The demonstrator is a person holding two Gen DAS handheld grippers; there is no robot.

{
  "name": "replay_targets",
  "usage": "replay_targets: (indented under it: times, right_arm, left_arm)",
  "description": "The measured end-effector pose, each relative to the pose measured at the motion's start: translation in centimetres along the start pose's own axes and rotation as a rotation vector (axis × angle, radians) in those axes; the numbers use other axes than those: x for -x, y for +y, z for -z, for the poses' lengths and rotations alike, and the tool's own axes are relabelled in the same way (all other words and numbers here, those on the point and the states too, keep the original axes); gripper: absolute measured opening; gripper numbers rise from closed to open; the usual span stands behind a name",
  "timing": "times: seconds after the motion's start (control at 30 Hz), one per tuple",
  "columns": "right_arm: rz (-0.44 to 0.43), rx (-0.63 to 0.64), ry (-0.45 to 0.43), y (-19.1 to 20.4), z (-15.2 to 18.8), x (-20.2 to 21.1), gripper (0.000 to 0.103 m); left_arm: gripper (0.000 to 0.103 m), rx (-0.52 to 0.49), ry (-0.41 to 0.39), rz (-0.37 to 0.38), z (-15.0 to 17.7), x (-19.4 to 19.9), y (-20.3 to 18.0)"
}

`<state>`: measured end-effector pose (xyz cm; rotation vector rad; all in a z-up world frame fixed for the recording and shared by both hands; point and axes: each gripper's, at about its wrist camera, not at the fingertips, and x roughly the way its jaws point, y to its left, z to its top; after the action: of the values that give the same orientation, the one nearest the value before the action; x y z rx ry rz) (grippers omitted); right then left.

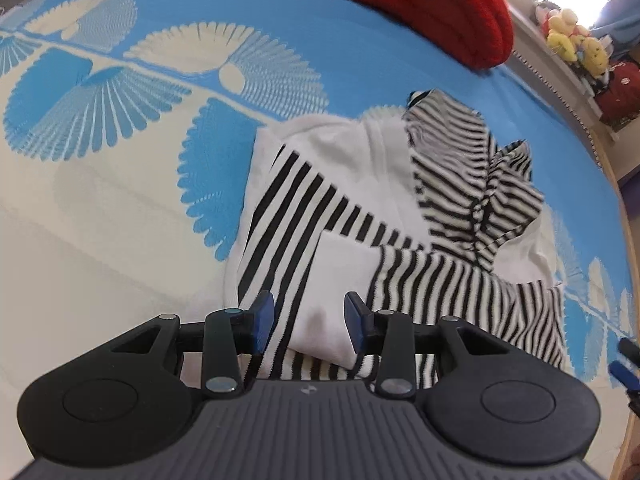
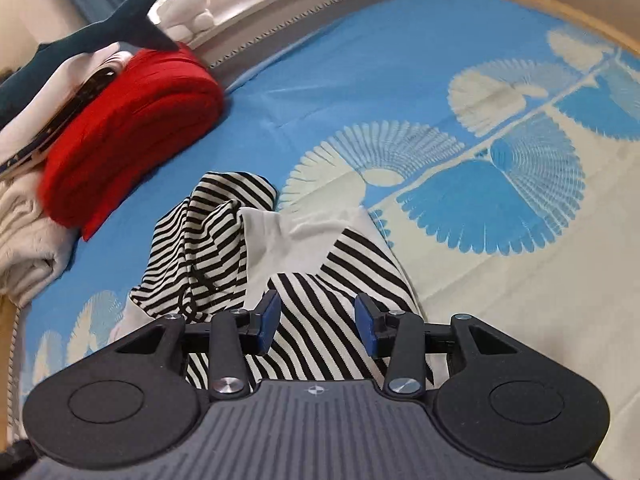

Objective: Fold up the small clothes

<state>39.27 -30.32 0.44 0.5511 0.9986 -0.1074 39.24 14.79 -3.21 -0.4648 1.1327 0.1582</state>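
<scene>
A black-and-white striped garment with white panels (image 1: 360, 208) lies partly folded and rumpled on the blue and cream patterned bed cover (image 1: 120, 200). My left gripper (image 1: 309, 322) is open and empty, just above the garment's near edge. In the right wrist view the same garment (image 2: 304, 256) lies below my right gripper (image 2: 318, 322), which is open and empty over its striped part. The tip of the right gripper (image 1: 624, 364) shows at the right edge of the left wrist view.
A folded red garment (image 1: 420, 4) lies at the far side of the bed, also in the right wrist view (image 2: 132, 128), beside a stack of white clothes (image 2: 24, 224) and a dark shark toy (image 2: 100, 28). Plush toys (image 1: 572, 40) sit on a shelf beyond the bed edge.
</scene>
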Motion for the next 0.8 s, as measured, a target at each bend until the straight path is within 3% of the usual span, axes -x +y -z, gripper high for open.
replay_targets:
  times: [0.3,0.53,0.6,0.63,0.67,0.8]
  right_arm:
    - [-0.004,-0.040,-0.004,-1.8,-2.7,0.0,0.044]
    - [0.012,-0.066,-0.011,-2.8,-3.4,0.0,0.044]
    - [0.017,-0.072,-0.003,-2.8,-3.2,-0.2,0.044]
    - [0.014,-0.077,0.007,-2.7,-2.9,-0.5,0.044]
    - [0.005,-0.084,0.025,-2.6,-2.6,-0.7,0.044]
    - [-0.007,-0.095,0.084,-1.7,-1.3,-1.9,0.044]
  left_arm:
    - [0.042,0.043,0.082,0.021,0.9,-4.4,0.4]
    - [0.040,-0.017,0.091,-0.032,1.6,-5.2,-0.8]
    - [0.026,-0.025,0.093,-0.037,1.7,-5.1,-0.7]
    - [0.010,-0.037,0.096,-0.043,1.8,-5.0,-0.8]
    - [0.005,-0.059,0.091,-0.048,1.8,-4.8,-0.9]
    - [0.004,-0.104,0.005,-0.016,1.4,-1.7,-1.6]
